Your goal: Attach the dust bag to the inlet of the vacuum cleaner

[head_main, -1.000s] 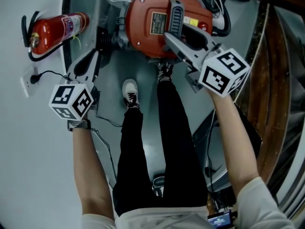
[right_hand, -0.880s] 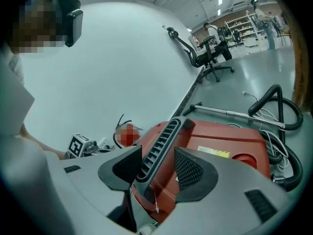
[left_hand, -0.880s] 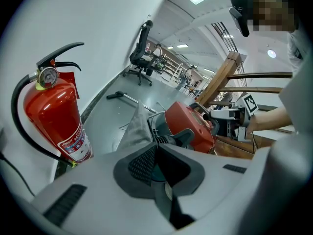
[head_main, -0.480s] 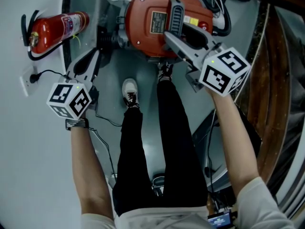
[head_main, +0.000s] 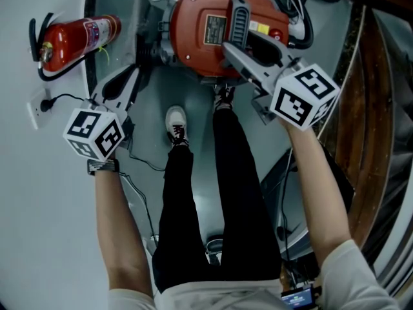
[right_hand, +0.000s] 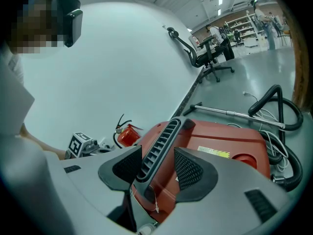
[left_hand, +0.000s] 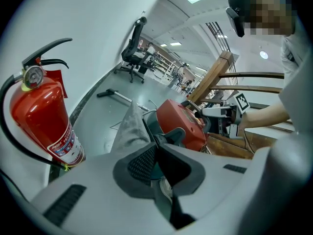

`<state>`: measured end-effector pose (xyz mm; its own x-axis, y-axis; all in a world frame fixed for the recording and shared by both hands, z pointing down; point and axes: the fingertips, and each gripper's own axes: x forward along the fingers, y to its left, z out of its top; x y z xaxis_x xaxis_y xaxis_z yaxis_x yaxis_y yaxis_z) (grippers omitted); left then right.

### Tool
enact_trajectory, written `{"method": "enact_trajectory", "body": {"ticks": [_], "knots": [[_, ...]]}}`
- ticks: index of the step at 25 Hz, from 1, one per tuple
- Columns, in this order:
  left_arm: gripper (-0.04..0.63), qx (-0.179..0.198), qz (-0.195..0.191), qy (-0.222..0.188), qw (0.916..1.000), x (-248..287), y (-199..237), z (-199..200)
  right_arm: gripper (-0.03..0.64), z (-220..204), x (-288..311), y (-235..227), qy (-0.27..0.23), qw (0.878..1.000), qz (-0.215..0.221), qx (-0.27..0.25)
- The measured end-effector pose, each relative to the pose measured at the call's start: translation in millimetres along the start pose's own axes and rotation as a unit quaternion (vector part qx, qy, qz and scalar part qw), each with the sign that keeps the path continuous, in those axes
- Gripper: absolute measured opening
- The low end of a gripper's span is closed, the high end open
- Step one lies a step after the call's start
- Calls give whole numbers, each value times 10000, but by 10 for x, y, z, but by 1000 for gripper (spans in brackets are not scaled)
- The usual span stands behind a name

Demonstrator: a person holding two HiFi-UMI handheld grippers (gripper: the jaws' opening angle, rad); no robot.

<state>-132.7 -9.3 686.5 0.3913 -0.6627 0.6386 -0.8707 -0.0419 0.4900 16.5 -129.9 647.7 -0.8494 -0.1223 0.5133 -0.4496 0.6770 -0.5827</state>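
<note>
The red vacuum cleaner [head_main: 206, 24] [right_hand: 220, 141] stands on the floor ahead of me. Its grey ribbed handle [head_main: 237, 21] [right_hand: 159, 148] lies between the jaws of my right gripper [head_main: 237, 46] [right_hand: 158, 168]. That gripper is open, with a gap showing beside the handle. To the left, my left gripper [head_main: 132, 76] [left_hand: 157, 153] is shut on the grey fabric dust bag [head_main: 147, 18] [left_hand: 129, 126]. The bag stretches from the jaws toward the vacuum's left side, and its dark collar [left_hand: 168, 136] is right by the body.
A red fire extinguisher [head_main: 74, 41] [left_hand: 41, 116] leans by the white wall at left, near a wall socket [head_main: 45, 105]. The black hose [head_main: 290, 5] [right_hand: 274, 102] coils at the vacuum's right. The person's legs and shoes [head_main: 175, 124] stand just below it. A wooden rail [head_main: 371, 108] runs along the right.
My left gripper has edged slightly up and right, carrying the bag's dark collar closer to the vacuum's side. The right gripper and the vacuum have stayed still.
</note>
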Motion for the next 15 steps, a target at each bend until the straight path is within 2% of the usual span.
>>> {"method": "enact_trajectory", "body": {"ticks": [3, 10, 15], "knots": [[20, 22, 111, -2, 9999, 23, -21, 2, 209, 6, 1, -4, 11, 10000, 2, 5], [22, -244, 347, -235, 9988, 3, -3, -31, 209, -2, 3, 0, 36, 10000, 27, 23], [32, -85, 682, -245, 9973, 10, 5, -38, 209, 3, 3, -1, 34, 10000, 35, 26]]}}
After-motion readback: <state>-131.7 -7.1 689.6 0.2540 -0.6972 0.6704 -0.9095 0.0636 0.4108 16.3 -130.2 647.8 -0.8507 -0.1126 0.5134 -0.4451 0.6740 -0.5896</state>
